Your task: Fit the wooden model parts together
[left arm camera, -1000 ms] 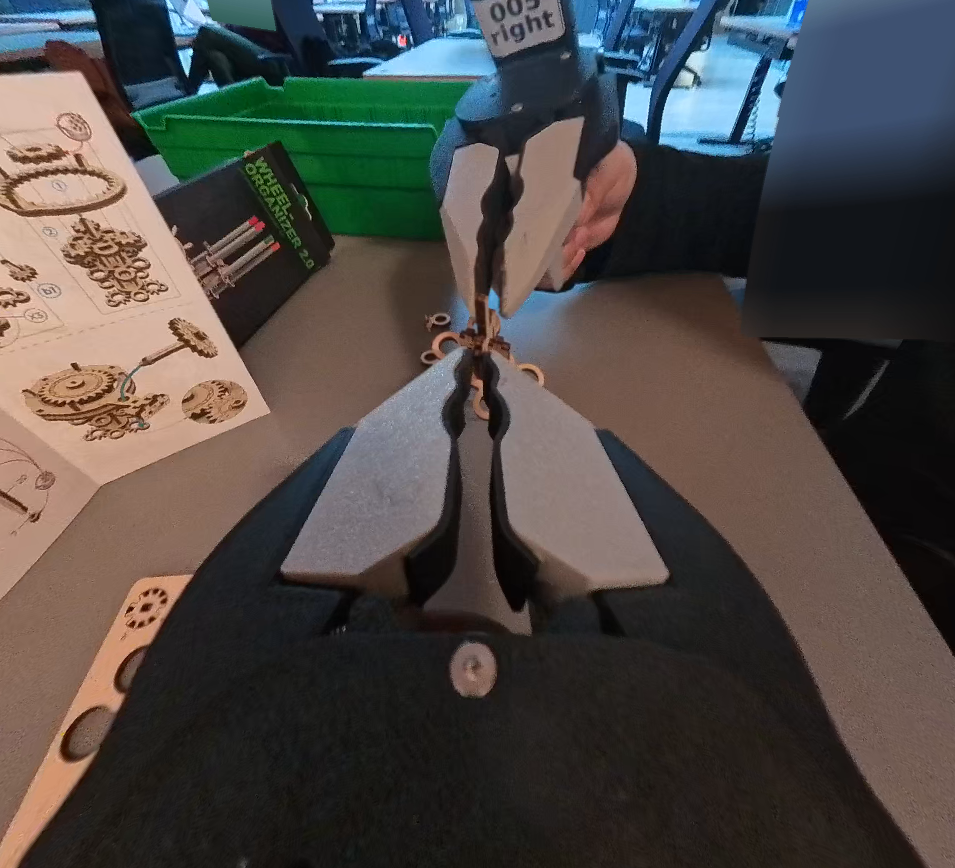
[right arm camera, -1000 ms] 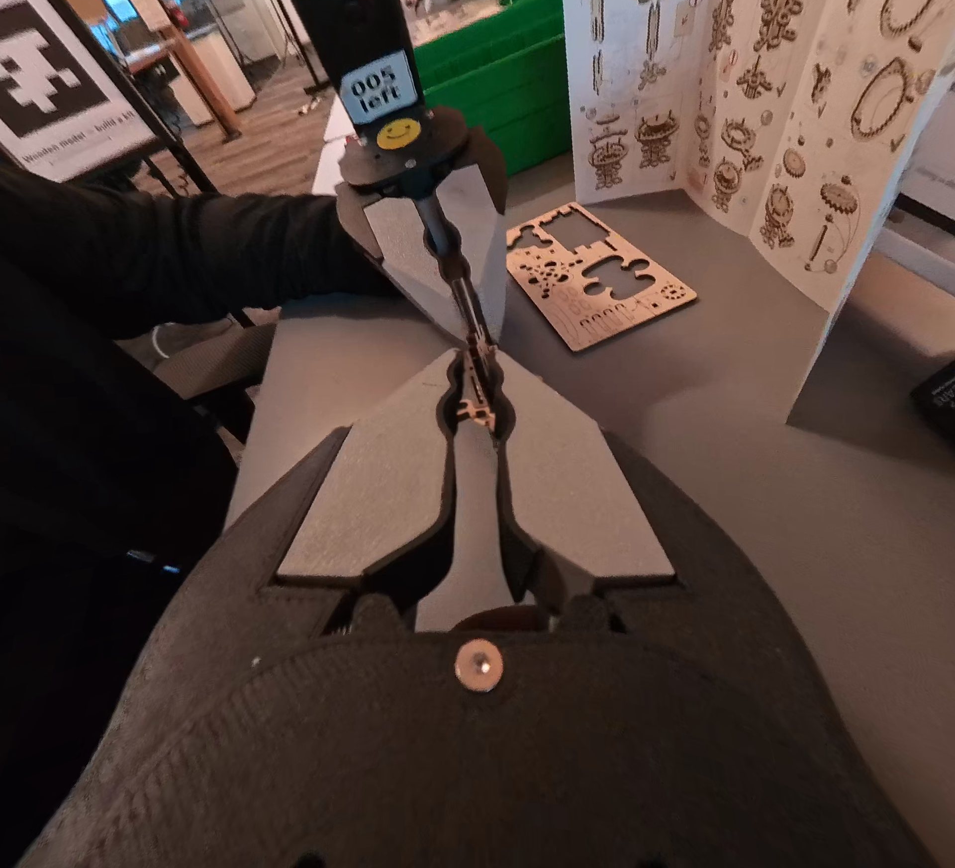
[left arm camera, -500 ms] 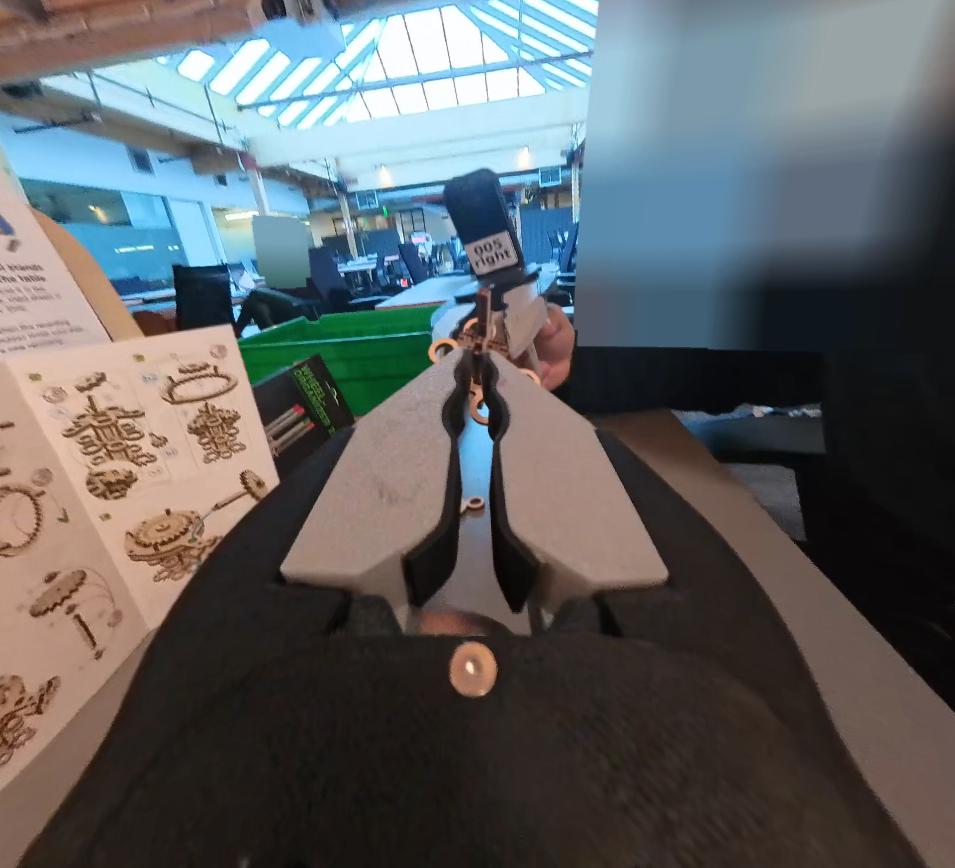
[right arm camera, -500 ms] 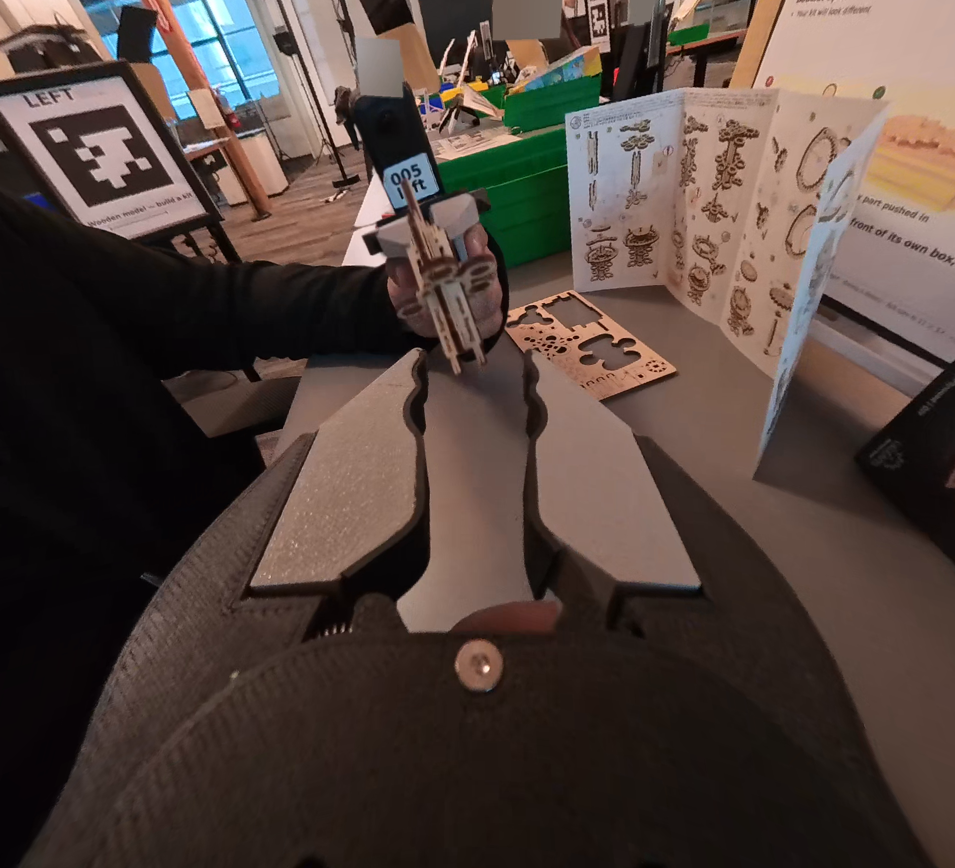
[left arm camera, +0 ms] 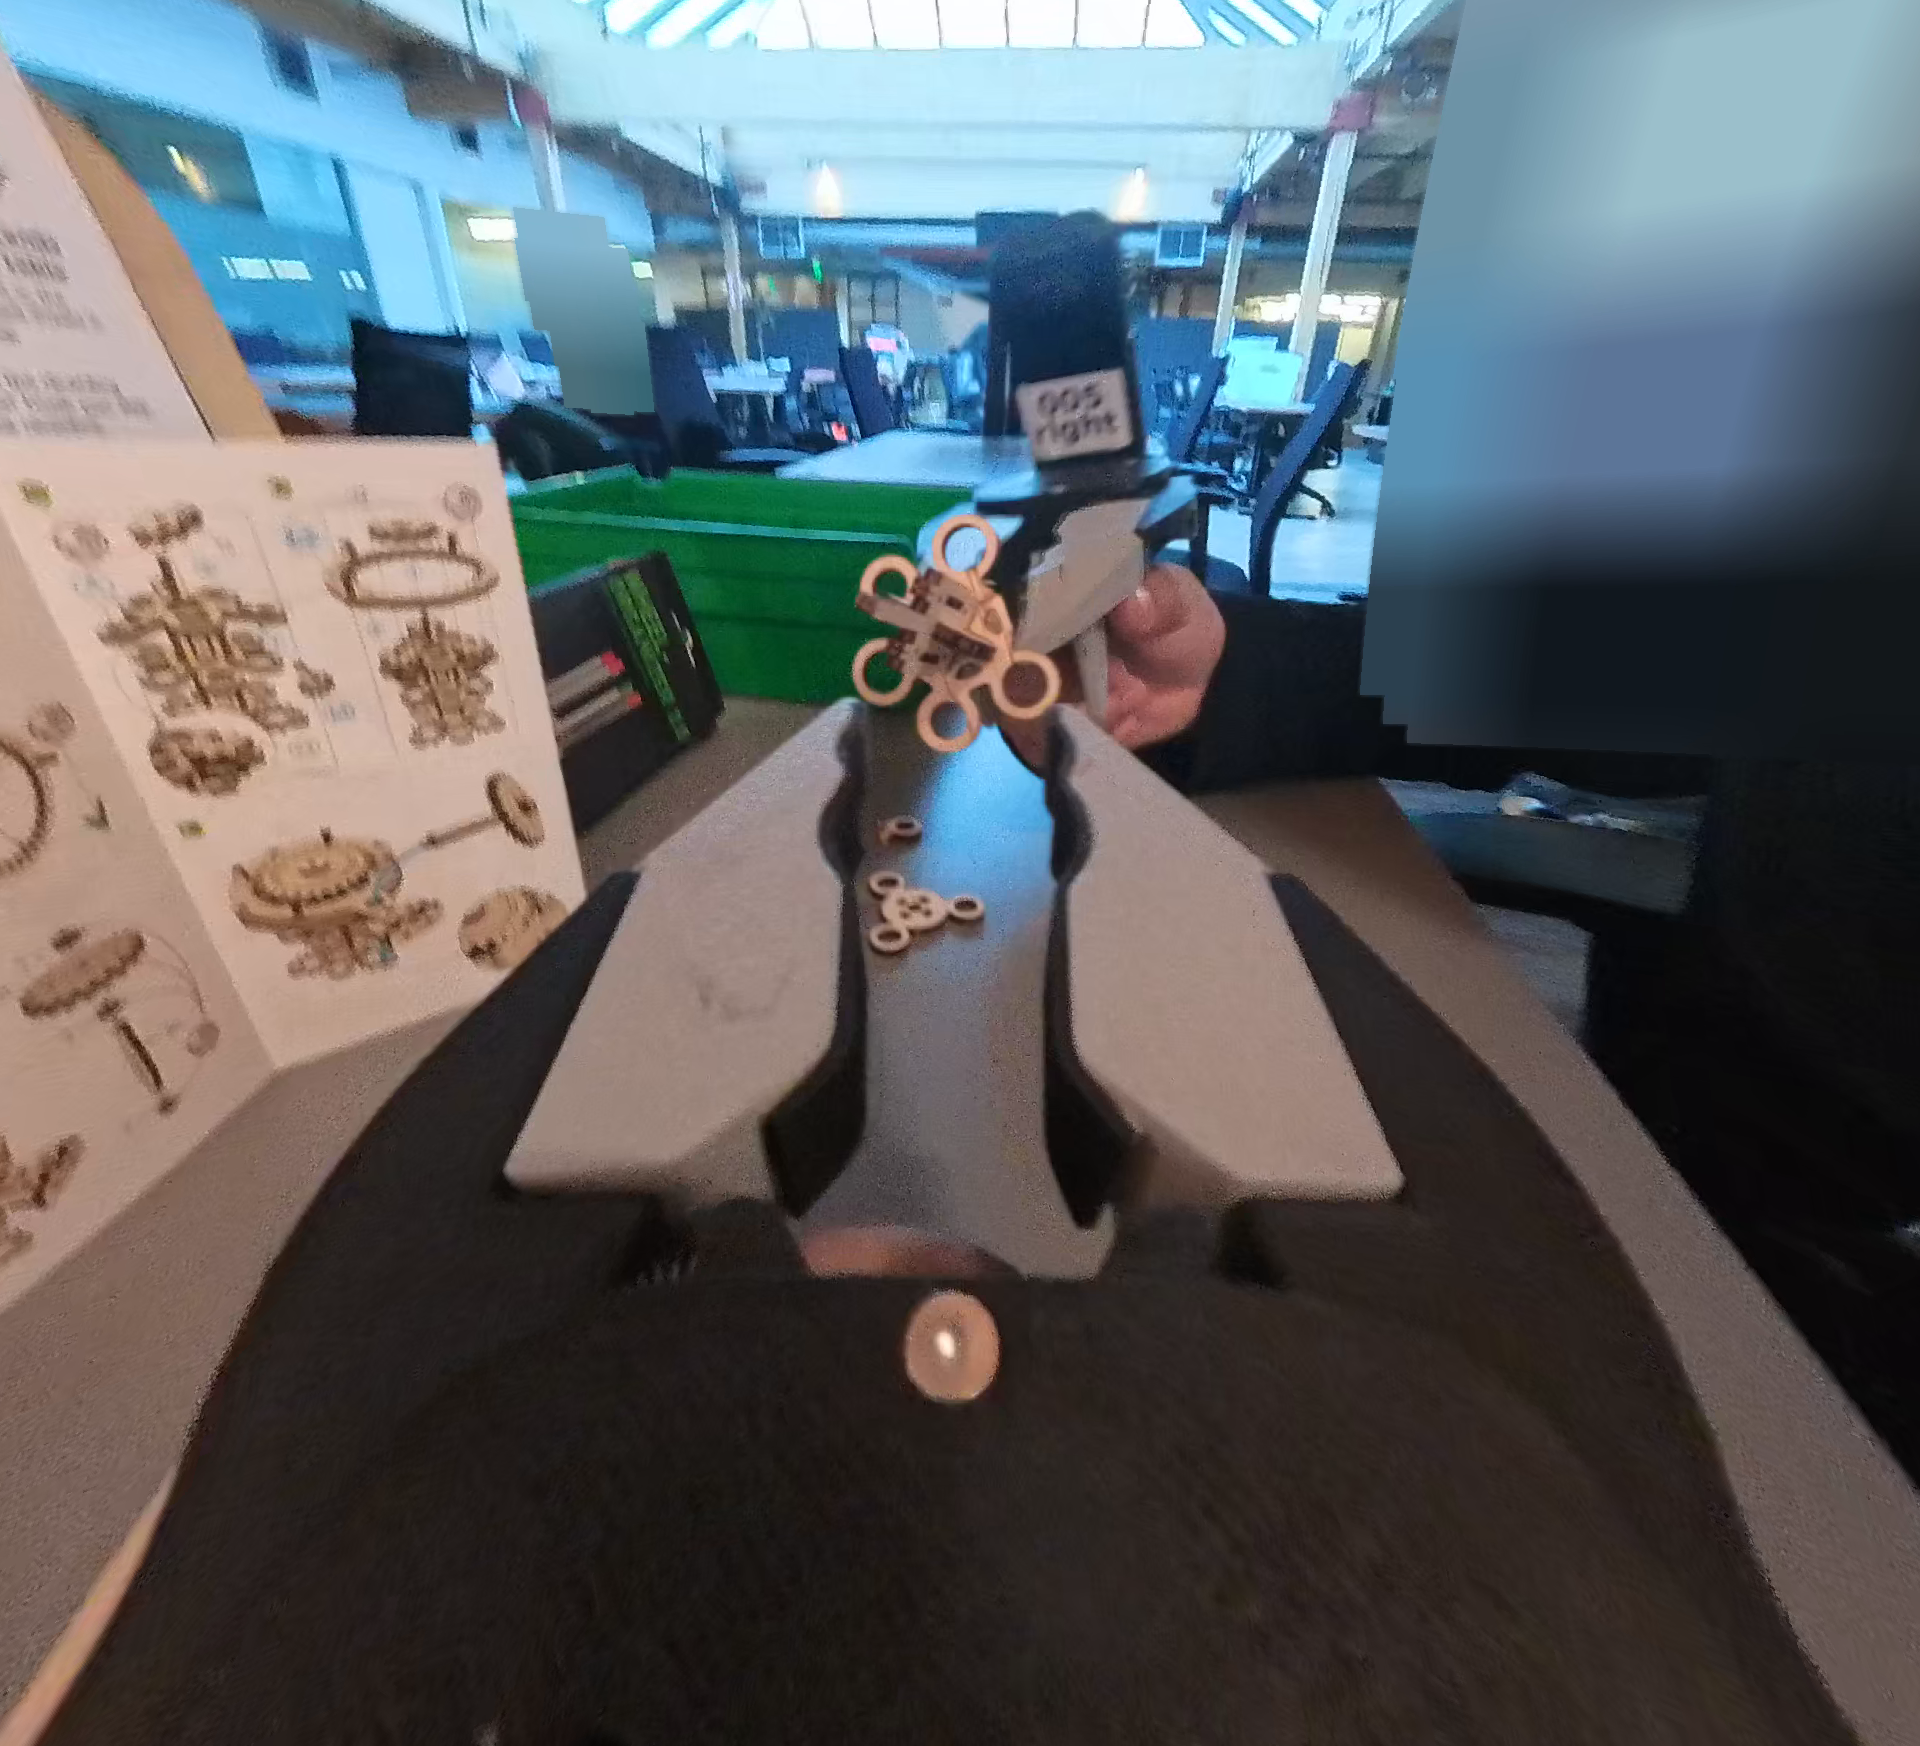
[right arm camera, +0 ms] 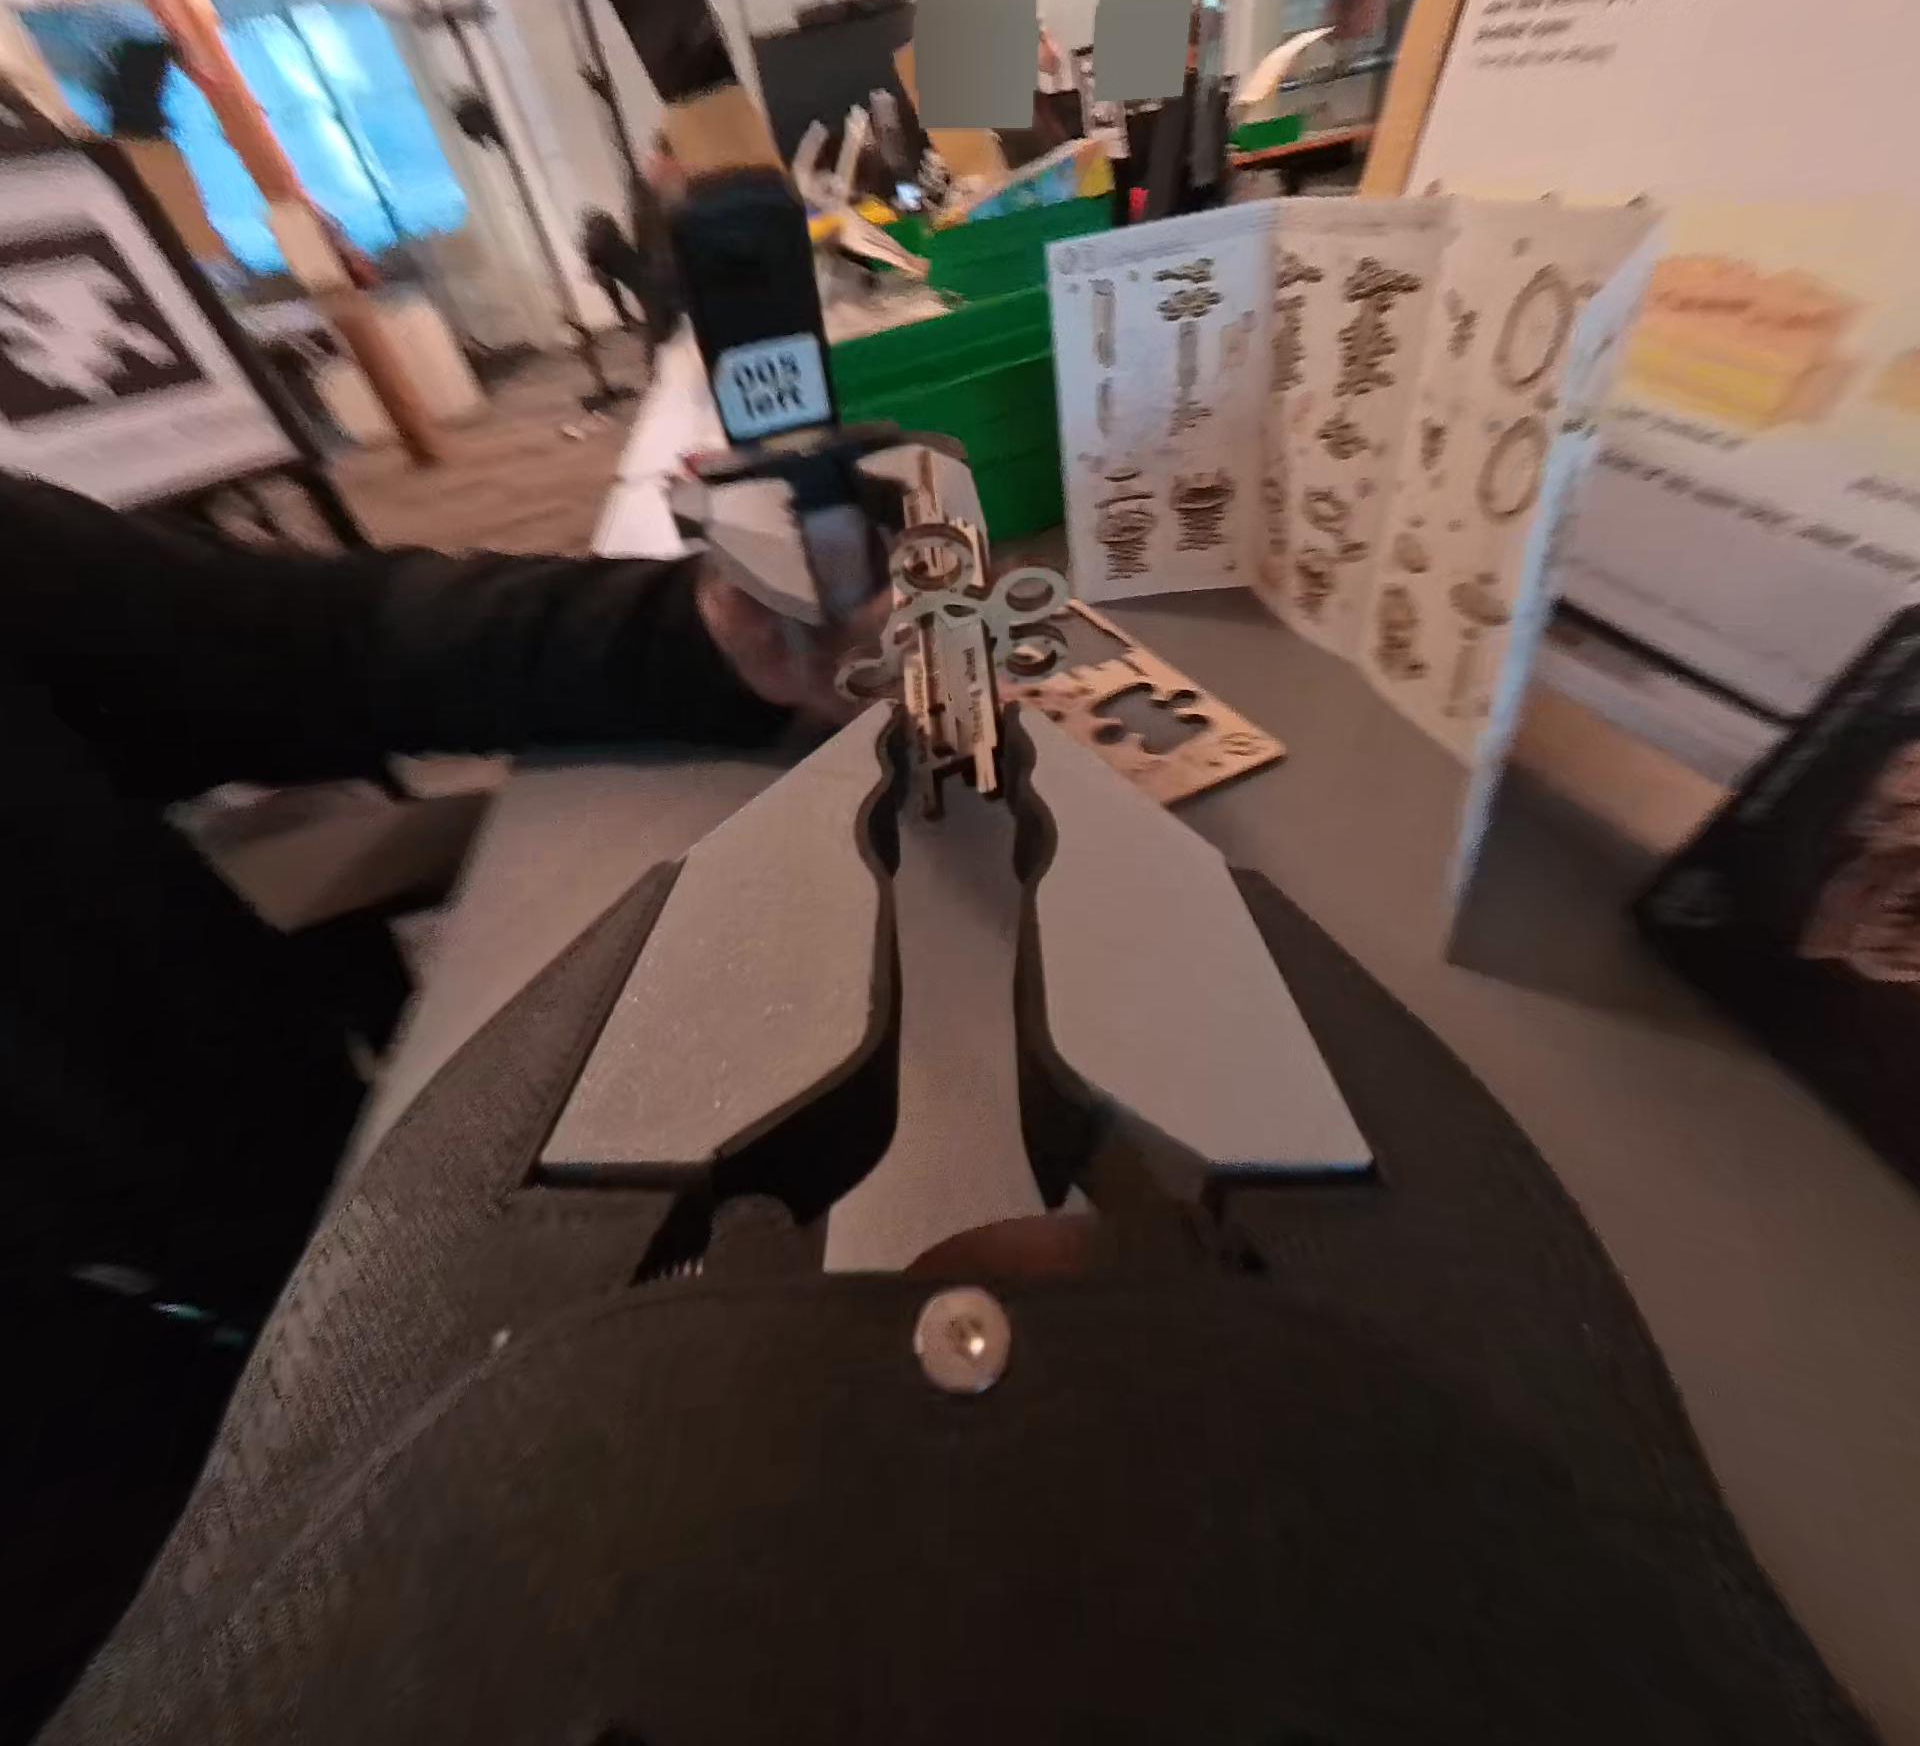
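The right claw [right arm camera: 954, 746] pinches the bottom end of the wooden model [right arm camera: 948, 647], up above the gray surface [right arm camera: 1351, 813]. The left claw [left arm camera: 951, 740] is spread wide and holds nothing. 2 small wooden parts [left arm camera: 920, 912] lie on the surface. Each claw's handle has a white label [left arm camera: 1075, 418].

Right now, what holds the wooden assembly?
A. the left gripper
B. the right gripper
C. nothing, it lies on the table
B: the assembly sits pinched between the right gripper fingertips, off the table, while the left gripper is open.
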Action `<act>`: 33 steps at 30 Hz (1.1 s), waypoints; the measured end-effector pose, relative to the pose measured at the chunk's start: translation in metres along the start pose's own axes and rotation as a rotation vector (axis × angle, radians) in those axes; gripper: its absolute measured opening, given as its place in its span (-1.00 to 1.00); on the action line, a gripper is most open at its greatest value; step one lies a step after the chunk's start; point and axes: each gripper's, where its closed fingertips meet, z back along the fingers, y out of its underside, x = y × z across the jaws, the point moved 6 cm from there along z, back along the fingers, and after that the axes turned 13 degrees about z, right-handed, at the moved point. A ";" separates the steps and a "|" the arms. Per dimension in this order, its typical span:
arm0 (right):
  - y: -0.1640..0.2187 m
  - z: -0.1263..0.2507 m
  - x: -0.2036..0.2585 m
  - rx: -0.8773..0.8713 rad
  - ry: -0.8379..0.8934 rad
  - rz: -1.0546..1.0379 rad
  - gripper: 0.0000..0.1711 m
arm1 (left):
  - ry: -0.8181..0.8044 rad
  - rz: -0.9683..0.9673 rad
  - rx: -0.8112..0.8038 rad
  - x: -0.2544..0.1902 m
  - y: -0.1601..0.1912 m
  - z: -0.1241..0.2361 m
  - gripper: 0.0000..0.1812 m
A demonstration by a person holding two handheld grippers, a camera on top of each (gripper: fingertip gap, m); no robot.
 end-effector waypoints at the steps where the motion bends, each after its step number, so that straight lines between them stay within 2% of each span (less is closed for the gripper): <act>1: 0.001 0.002 -0.001 0.031 0.044 0.077 -0.84 | 0.000 0.036 0.024 0.002 0.001 0.001 -0.58; 8: 0.008 -0.001 0.016 0.202 0.246 0.725 -0.84 | -0.011 0.225 0.130 0.012 0.011 -0.001 -0.40; 11: 0.016 -0.008 0.028 0.270 0.270 0.974 -0.84 | 0.009 0.221 0.139 0.009 0.013 -0.004 -0.50; 13: 0.018 -0.011 0.033 0.287 0.287 1.055 -0.84 | 0.022 0.231 0.148 0.008 0.013 -0.003 -0.75; 14: 0.019 -0.012 0.035 0.290 0.287 1.071 -0.84 | 0.037 0.229 0.168 0.007 0.015 -0.002 -0.88; 18: 0.022 -0.013 0.035 0.303 0.276 1.076 -0.84 | 0.040 0.215 0.209 0.006 0.018 -0.001 -0.88; 22: 0.025 -0.013 0.034 0.317 0.257 1.063 -0.84 | 0.077 0.282 0.255 0.004 0.022 -0.001 -0.82; 23: 0.026 -0.013 0.034 0.321 0.254 1.064 -0.84 | 0.079 0.284 0.260 0.004 0.023 -0.001 -0.86; 28: 0.033 -0.015 0.035 0.344 0.218 1.042 -0.86 | 0.050 0.111 0.328 0.000 0.027 0.000 -0.88; 30: 0.034 -0.012 0.033 0.315 0.184 0.975 -0.87 | 0.031 0.087 0.328 0.000 0.026 0.000 -0.88; 33: 0.029 0.000 0.022 0.244 0.115 0.748 -0.84 | 0.023 0.115 0.295 0.002 0.021 0.003 -0.88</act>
